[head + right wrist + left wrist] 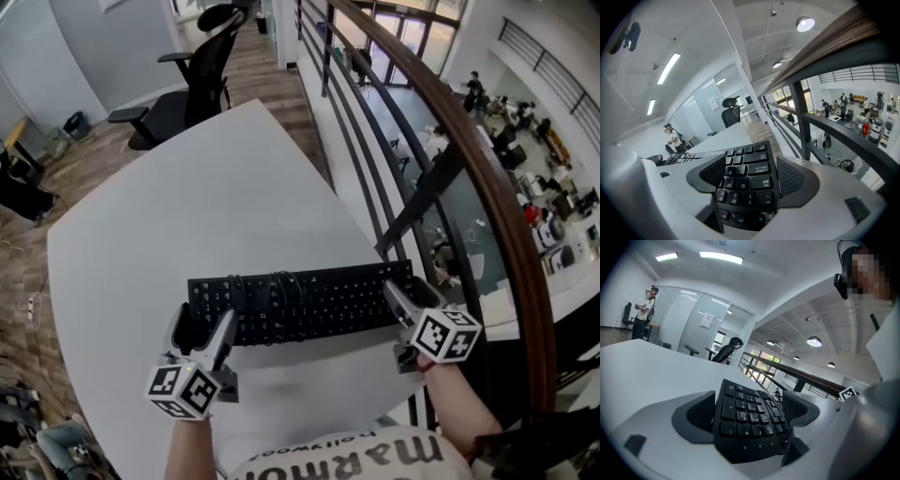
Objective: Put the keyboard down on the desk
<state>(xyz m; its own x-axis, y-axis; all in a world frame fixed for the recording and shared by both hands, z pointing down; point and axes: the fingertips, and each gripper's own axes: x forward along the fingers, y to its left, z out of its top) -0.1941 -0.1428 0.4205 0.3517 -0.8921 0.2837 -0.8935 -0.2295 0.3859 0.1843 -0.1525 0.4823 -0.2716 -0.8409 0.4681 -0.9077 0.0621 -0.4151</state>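
Black keyboard [309, 305] crosswise before the body, long axis left to right, roughly parallel to the near edge of the white tabletop [187, 216]. Left tongs [747, 411] clamped on the number-pad end, right tongs [752, 176] clamped on the Tab and Caps Lock end. Each reaching in from the near long side, keyboard seated between its pads; function row toward the holder, so lettering turned away. Neither hand nearer: one at each short end, keyboard dead ahead of both pairs of jaws. Low over the near part of the tabletop or resting on it; cannot tell which from any view. Loops of cable [281, 286] piled on the keys near the middle. Right end close to the tabletop's edge beside the railing [502, 202]; risk, as judged, of that corner overhanging if set down further right. Likely next: straight down and level, both ends together, then jaws let apart. No container seen on the tabletop. Office chair [187, 103] well apart, at the far side.
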